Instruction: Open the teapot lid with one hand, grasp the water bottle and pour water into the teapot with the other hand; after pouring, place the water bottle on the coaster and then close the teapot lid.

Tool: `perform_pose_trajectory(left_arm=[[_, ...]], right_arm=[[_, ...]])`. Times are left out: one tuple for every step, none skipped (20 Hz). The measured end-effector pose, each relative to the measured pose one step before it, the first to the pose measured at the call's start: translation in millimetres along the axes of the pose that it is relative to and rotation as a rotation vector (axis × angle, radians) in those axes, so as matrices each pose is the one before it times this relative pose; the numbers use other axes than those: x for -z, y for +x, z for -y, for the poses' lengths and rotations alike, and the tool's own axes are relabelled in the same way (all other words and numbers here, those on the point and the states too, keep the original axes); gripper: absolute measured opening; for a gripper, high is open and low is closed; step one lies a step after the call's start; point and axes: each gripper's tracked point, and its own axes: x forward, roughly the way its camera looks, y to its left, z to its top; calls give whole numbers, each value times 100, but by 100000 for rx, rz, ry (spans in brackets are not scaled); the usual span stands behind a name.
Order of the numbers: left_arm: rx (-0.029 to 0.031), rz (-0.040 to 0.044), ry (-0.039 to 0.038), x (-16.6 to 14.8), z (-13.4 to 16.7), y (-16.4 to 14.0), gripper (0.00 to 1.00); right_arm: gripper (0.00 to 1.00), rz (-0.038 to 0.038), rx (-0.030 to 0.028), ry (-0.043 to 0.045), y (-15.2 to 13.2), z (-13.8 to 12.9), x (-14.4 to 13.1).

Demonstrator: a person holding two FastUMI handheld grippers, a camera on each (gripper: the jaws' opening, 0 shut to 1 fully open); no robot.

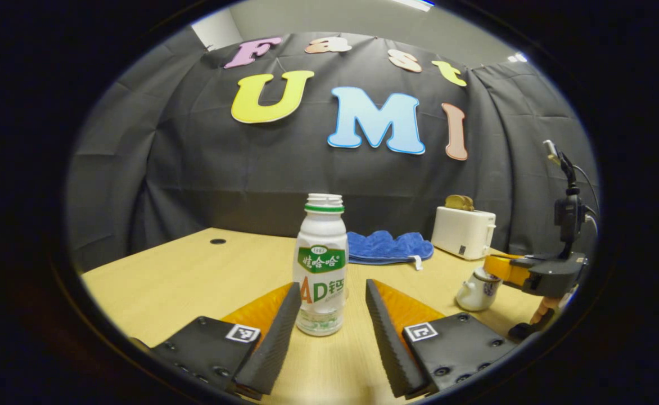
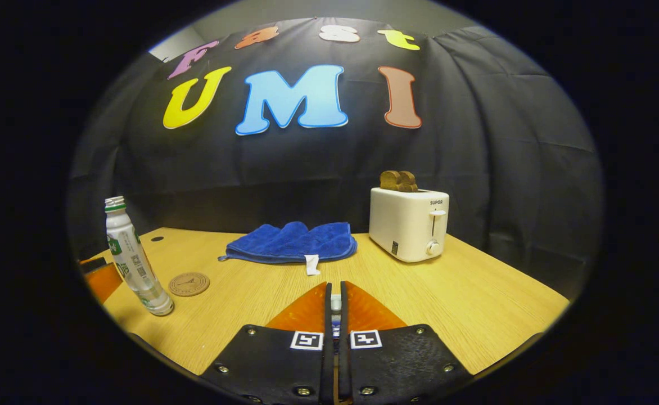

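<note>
— What sits on the wooden counter [image 2: 475, 292]?
— An uncapped water bottle [image 1: 320, 264], a round coaster [image 2: 189, 284], a folded blue cloth [image 2: 293, 242], a white toaster [image 2: 409, 224] and a small teapot [image 1: 475, 289].

The left gripper [image 1: 332, 298] has two long wedge-shaped fingers with ribbed inner faces, each on a black plate with round screws and one small square black-and-white marker. The right gripper [image 2: 335, 306] carries the same plates, screws and markers. Beside the white toaster [image 1: 463, 232], the right gripper's dark grey body (with yellow front part) carries a black mast with thin cables.
</note>
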Motion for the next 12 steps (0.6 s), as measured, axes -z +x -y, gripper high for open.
perform_pose_trajectory(left_arm=[[-346,-164,952,83,-80,485,84],[-479,-171,731,185,-131,-205,86],[397,-148,195,-84,46,132,86],[-160,-11,-48,107,40,288,96],[-397,-169,136,46,-162,300,99],[-681,242,126,58,-111,169,99],[-33,65,215,-21,-6,243,99],[-523,-7,379,-66,-226,315,99],[-473,-291,340,-64,-189,413,99],[-495,205,94,21,-265,411,99],[-539,85,-364,-119,-220,561,99],[-1,-570,-351,363,73,-50,99]], right_arm=[[4,1864,311,513,-171,132,-325],[4,1653,277,497,-144,193,-445],[4,1496,-640,870,-223,-8,-243],[3,1406,-746,1072,-178,-86,-316],[3,1424,-58,768,-142,136,-247],[4,1262,140,-71,-79,116,-341],[4,868,-50,-337,-113,68,-140],[4,273,-98,-54,-12,-7,-17],[4,11,-436,385,-14,-92,34],[3,-45,-759,364,-47,-193,3],[3,4,-592,-64,-43,-129,23],[3,149,-443,-351,-38,-76,-51]])
